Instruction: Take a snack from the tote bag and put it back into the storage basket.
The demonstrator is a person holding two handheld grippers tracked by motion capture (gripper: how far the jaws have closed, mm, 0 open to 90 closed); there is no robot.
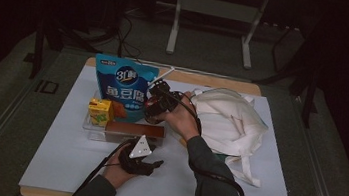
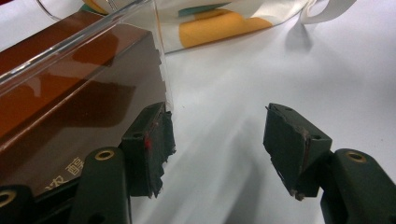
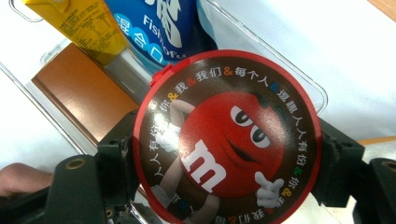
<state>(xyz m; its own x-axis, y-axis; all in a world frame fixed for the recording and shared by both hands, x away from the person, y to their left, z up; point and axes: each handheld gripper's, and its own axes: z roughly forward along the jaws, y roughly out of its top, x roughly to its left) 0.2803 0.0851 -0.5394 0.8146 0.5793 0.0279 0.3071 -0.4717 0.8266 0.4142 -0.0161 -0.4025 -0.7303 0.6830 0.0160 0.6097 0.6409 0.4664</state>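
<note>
Beside the clear bin [image 1: 89, 129], a cloth bag [image 1: 230, 122] lies crumpled.

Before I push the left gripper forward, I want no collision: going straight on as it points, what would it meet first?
Probably the clear tray holding the brown box: the left gripper is open, one jaw already at the tray's corner. Between the jaws lies bare table; depth is unclear.

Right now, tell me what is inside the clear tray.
In the clear tray stand a yellow drink carton and a blue snack pouch, with a brown box lying along the front. The right gripper with its round candy tub hides the far corner.
</note>
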